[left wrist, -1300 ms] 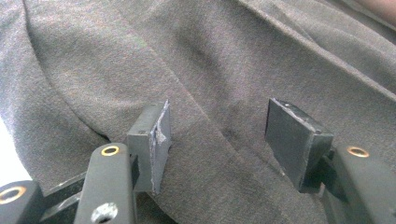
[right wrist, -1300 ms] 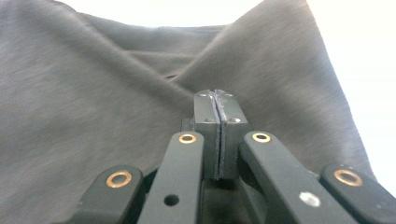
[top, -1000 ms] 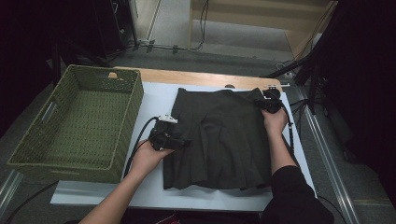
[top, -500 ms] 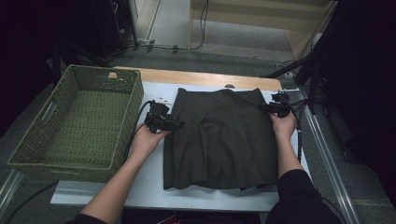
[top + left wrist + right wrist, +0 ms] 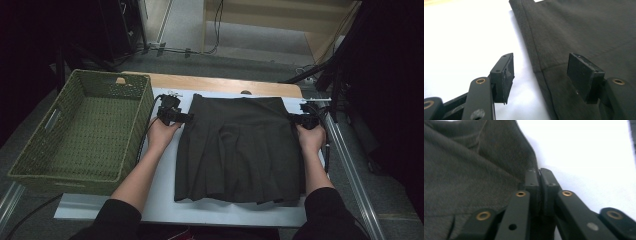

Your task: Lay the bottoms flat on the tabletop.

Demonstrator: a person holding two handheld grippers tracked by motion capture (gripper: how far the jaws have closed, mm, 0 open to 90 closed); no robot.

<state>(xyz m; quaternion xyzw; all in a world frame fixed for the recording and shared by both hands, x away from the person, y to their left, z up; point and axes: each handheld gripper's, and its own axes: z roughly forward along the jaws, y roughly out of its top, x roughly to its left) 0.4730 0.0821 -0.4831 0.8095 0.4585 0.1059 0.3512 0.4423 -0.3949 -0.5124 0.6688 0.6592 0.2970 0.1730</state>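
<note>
A dark pleated skirt (image 5: 240, 145) lies flat on the white table (image 5: 165, 200), waistband at the far side. My left gripper (image 5: 187, 117) is at the skirt's left edge near the waistband. In the left gripper view it (image 5: 540, 75) stands open, its jaws straddling the skirt's (image 5: 579, 30) side hem without pressing it. My right gripper (image 5: 295, 120) sits at the skirt's right edge near the waistband. Its jaws (image 5: 539, 176) have just been closing and now meet on the hem of the skirt (image 5: 474, 170).
A green woven basket (image 5: 145, 115) stands on the left of the table, close to my left forearm. A wooden strip (image 5: 225, 86) runs along the far edge. Metal rails (image 5: 345, 155) border the table on the right.
My left hand slid away from the person along the skirt's left edge toward the waistband. My right hand shifted slightly outward and nearer, from the skirt's far right corner to its right edge.
</note>
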